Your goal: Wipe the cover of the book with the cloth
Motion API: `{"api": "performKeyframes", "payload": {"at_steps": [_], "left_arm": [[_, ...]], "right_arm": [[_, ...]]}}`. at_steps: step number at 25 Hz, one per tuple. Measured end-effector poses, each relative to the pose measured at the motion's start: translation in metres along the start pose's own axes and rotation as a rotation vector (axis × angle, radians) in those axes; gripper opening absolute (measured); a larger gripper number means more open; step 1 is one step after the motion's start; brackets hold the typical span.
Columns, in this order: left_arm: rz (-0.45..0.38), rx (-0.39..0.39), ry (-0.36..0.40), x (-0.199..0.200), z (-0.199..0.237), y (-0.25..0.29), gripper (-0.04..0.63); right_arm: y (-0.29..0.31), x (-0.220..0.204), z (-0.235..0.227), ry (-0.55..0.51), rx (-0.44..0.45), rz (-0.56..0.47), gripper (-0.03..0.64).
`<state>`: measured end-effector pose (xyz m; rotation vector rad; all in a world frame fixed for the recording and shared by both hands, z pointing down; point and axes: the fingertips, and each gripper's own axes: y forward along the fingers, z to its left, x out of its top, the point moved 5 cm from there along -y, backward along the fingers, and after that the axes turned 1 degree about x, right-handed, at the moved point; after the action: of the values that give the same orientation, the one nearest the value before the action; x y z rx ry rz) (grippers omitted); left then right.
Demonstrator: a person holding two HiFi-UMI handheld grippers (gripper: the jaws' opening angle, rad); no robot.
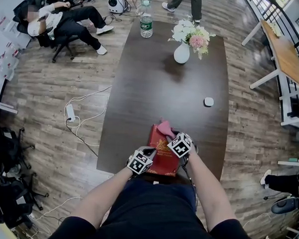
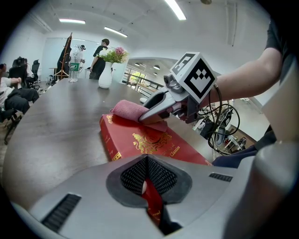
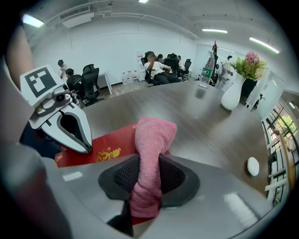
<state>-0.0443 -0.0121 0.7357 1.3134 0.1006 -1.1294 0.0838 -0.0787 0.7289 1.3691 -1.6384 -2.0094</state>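
A red book (image 1: 162, 153) with gold print lies at the near edge of the dark table (image 1: 156, 91). My left gripper (image 1: 148, 157) is shut on the book's near edge (image 2: 152, 200); the cover (image 2: 149, 140) stretches away ahead of its jaws. My right gripper (image 1: 172, 137) is shut on a pink cloth (image 3: 150, 140), which hangs rolled out of its jaws. The cloth (image 1: 165, 127) rests on the far part of the cover (image 3: 106, 148). In the left gripper view the right gripper (image 2: 161, 106) presses the cloth (image 2: 130, 110) onto the book.
A white vase of flowers (image 1: 182, 52) and a water bottle (image 1: 146, 21) stand at the table's far end. A small white object (image 1: 208, 101) lies at the right of the table. A seated person (image 1: 59, 22), chairs and floor cables (image 1: 84, 112) are to the left.
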Motion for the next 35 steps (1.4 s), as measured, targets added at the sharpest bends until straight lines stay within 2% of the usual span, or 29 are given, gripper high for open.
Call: {"api": "performKeyframes", "payload": {"at_steps": [35], "left_arm": [[0.0,0.004,0.003,-0.001,0.0,0.0,-0.006]], "right_arm": [[-0.013,-0.021,-0.013,0.054,-0.032,-0.009,0.115]]}}
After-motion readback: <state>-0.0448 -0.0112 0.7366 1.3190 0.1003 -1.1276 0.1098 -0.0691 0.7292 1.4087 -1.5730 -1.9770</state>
